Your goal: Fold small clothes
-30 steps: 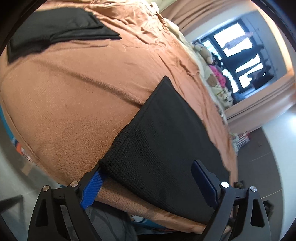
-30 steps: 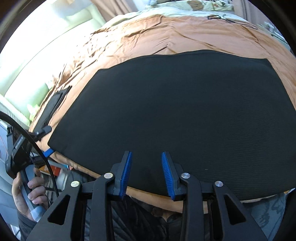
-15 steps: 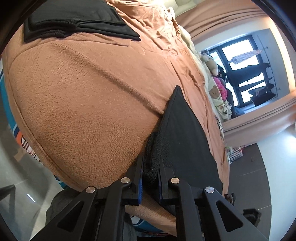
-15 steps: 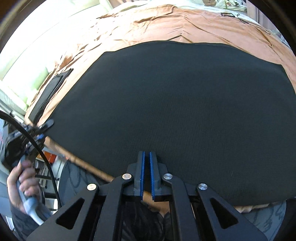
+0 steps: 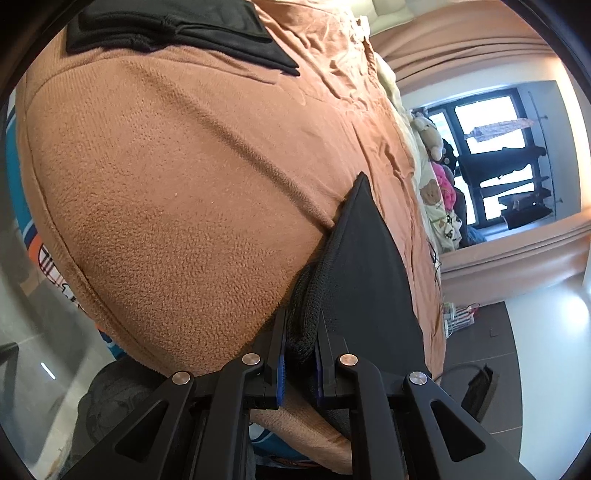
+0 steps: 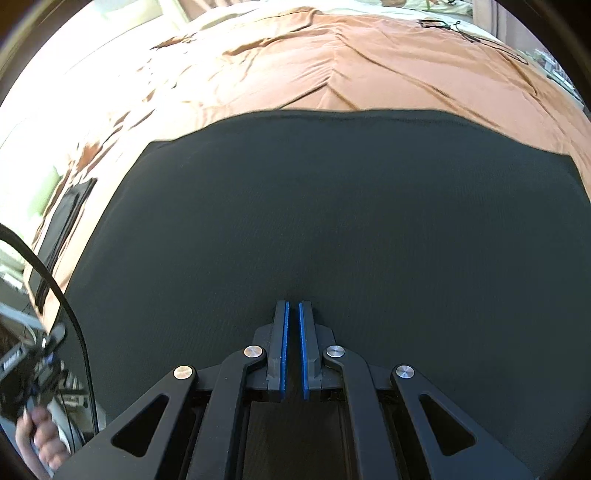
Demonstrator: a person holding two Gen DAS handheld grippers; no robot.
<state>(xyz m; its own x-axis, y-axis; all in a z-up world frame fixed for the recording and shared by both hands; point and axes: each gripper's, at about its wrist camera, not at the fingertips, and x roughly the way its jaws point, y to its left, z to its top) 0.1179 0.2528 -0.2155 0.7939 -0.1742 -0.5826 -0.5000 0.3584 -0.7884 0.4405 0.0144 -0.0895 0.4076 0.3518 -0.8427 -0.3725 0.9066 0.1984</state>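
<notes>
Black cloth (image 5: 369,280) spread flat on orange-brown blanket (image 5: 177,192) covering bed, near the bed's front edge. Left gripper (image 5: 301,332) clamped tight on the cloth's near left corner, knit edge bunched up between the blue-padded fingers (image 5: 281,354); closed down onto that corner from wide open within the last second. Right gripper (image 6: 292,325) low over the same black cloth (image 6: 332,221), fingers (image 6: 283,350) pressed nearly together, only a thin slit between the blue pads; also just finished closing. Hard to tell from this angle whether any fabric is pinched in that slit, possibly a thin fold, possibly nothing. Cloth fills most of the right wrist view, far edge straight across wrinkled blanket (image 6: 332,66). Second stack of dark folded clothes (image 5: 173,29) at far end of bed in left view, well apart from the held cloth. Stuffed toys (image 5: 432,136) by window (image 5: 509,147) beyond bed. Person's hand (image 6: 40,435) gripping left tool handle at lower left of right view, blurred.
</notes>
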